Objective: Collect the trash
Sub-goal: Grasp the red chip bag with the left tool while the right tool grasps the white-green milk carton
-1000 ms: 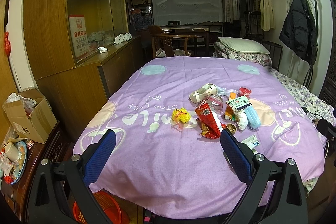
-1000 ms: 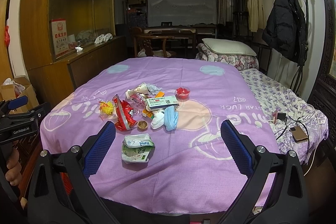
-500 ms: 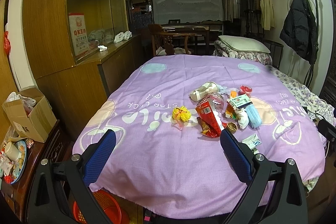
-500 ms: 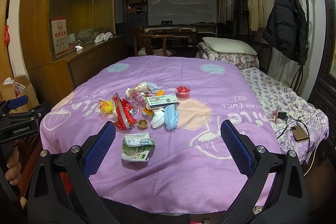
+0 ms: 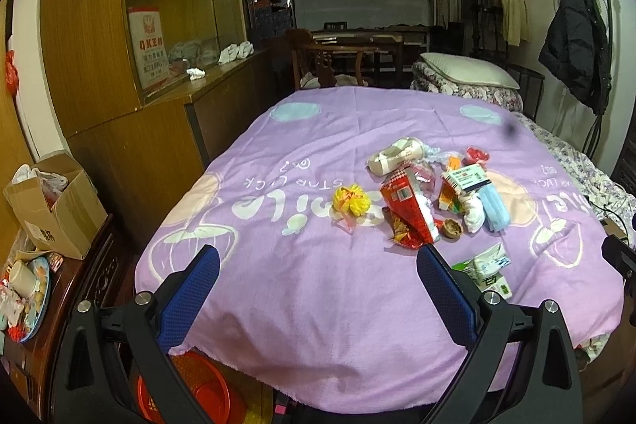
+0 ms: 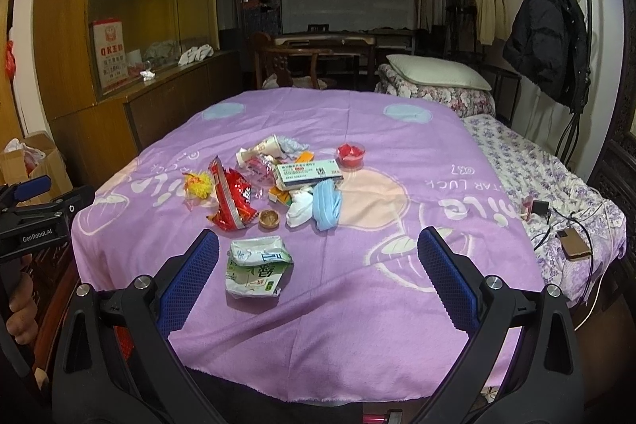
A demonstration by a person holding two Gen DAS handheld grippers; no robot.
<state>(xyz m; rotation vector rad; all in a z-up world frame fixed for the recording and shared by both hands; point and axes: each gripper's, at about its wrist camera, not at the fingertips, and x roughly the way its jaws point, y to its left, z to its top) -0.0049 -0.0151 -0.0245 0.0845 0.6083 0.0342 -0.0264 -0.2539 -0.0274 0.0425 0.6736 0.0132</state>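
Each tool, the left tool (image 5: 318, 285) and the right tool (image 6: 318, 271), has two black angular arms tipped with blue cross-hatched pads (image 6: 190, 279), silver screws at the joints. White "GenRobot.AI" lettering marks the left tool's black body; bare fingers (image 6: 20, 308) grip below that lettering.

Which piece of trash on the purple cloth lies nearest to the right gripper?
The green-and-white crumpled packet, lying alone, closer than the main pile, near the right gripper.

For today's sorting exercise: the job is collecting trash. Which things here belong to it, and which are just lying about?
Belong to the job:
red snack bag
green-and-white wrapper
blue face mask
yellow wrapper
red basket

Just lying about:
phone
pillow
black jacket
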